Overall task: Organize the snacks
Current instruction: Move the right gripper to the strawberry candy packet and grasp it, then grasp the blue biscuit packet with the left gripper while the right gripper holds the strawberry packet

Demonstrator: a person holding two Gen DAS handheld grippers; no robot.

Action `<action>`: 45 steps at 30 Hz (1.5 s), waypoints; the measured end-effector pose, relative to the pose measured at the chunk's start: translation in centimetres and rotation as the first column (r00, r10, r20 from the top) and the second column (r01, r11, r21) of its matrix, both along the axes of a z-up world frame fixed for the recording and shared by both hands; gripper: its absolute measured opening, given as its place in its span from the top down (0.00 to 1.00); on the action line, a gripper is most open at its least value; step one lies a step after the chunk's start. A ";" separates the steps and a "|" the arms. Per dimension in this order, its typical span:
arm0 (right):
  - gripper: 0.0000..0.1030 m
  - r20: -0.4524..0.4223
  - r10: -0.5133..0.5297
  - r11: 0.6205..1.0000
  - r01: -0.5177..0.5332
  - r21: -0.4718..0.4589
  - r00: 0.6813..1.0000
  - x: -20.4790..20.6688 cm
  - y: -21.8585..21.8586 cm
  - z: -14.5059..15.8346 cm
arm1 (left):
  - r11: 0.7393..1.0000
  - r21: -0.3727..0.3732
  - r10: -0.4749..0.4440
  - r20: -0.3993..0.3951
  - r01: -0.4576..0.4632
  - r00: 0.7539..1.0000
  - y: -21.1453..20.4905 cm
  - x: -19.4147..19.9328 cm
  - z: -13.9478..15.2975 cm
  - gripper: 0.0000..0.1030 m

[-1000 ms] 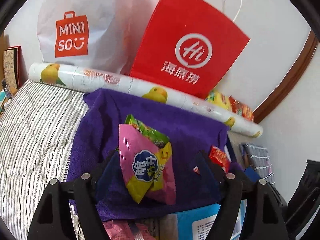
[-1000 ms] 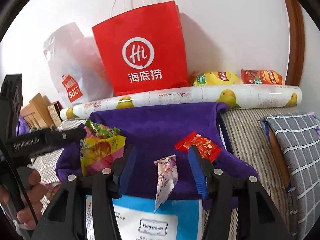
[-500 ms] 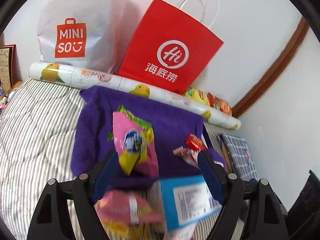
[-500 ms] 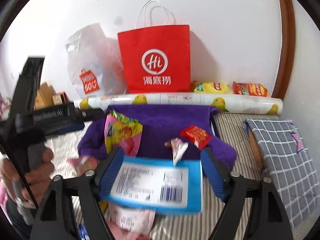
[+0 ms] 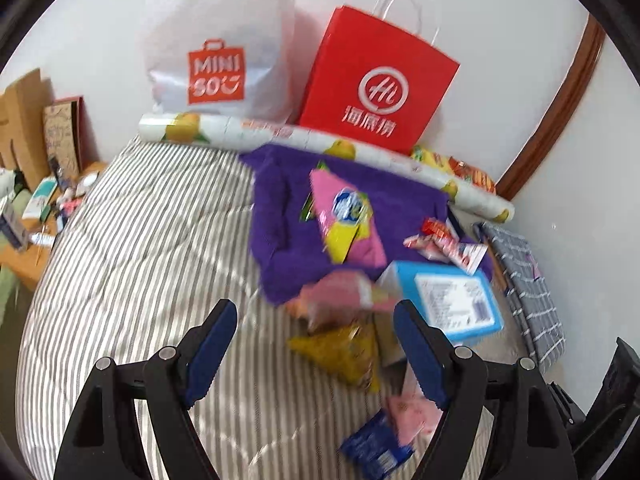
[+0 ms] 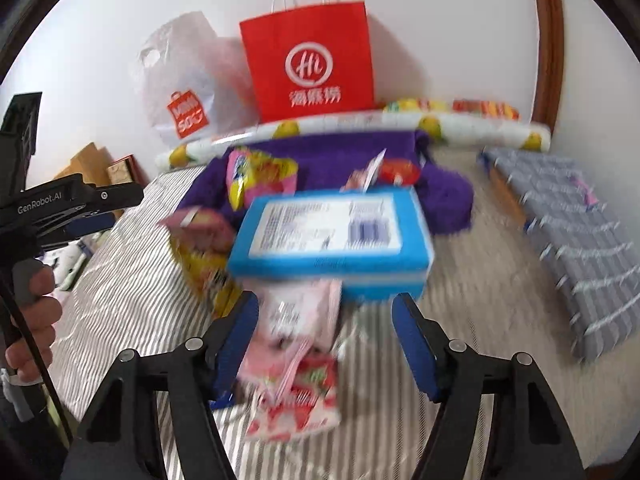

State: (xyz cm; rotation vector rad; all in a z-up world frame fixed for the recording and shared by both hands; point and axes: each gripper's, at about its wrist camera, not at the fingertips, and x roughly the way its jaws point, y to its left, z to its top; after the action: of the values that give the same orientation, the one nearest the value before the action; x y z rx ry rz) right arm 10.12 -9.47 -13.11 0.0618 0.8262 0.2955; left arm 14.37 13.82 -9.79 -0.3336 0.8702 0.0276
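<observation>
Striped bedding (image 5: 132,248) now fills more of both views than a second ago, the grippers having pulled back. Left gripper (image 5: 314,350) and right gripper (image 6: 324,338) hang spread wide, holding nothing. Snacks lie blurred: a blue box (image 6: 332,236) beside the purple towel (image 5: 280,216), a pink packet (image 5: 344,216) on it.

grey-striped bedding (image 5: 140,240), purple towel (image 5: 280,200), blue box (image 6: 332,236)
</observation>
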 end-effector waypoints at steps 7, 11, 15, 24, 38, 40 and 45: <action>0.32 -0.061 0.035 0.999 -0.035 0.006 0.998 -2.2 0.0 -2.6 | 1.000 0.003 -0.005 -0.065 0.005 0.998 -0.4 -1.7 -2.4 0.24; 0.32 -0.125 0.083 0.996 -0.087 -0.026 0.989 -2.0 0.9 -4.5 | 1.000 -0.009 -0.020 -0.091 0.019 0.996 -1.2 -2.1 -3.4 0.24; 0.29 -0.138 0.115 0.986 -0.130 -0.103 0.984 -1.7 2.4 -6.0 | 0.999 0.009 -0.043 -0.110 0.045 0.993 -2.2 -2.5 -3.8 0.24; 0.59 -0.079 0.118 0.982 -0.128 -0.137 0.990 -3.1 1.2 -6.3 | 0.995 0.030 -0.088 -0.181 0.095 0.980 -4.0 -4.0 -5.9 0.24; 0.59 -0.054 -0.106 0.992 0.102 -0.075 0.993 -1.3 -6.9 -6.7 | 0.996 0.084 -0.025 -0.202 0.043 0.979 -7.9 -4.5 -7.5 0.22; 0.59 -0.049 -0.104 0.992 0.100 -0.070 0.993 -1.2 -7.0 -6.7 | 0.990 0.133 -0.017 -0.207 0.046 0.978 -8.9 -4.0 -7.6 0.23; 0.58 -0.036 -0.092 0.993 0.090 -0.071 0.995 -1.0 -6.9 -6.8 | 0.990 0.112 -0.057 -0.196 0.080 0.979 -9.8 -3.6 -7.2 0.54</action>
State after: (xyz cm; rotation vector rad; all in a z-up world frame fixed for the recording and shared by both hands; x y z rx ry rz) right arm 9.07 -16.36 -19.91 0.0402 0.8689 0.1799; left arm 10.75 4.01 -16.99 -0.1900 1.0669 0.0485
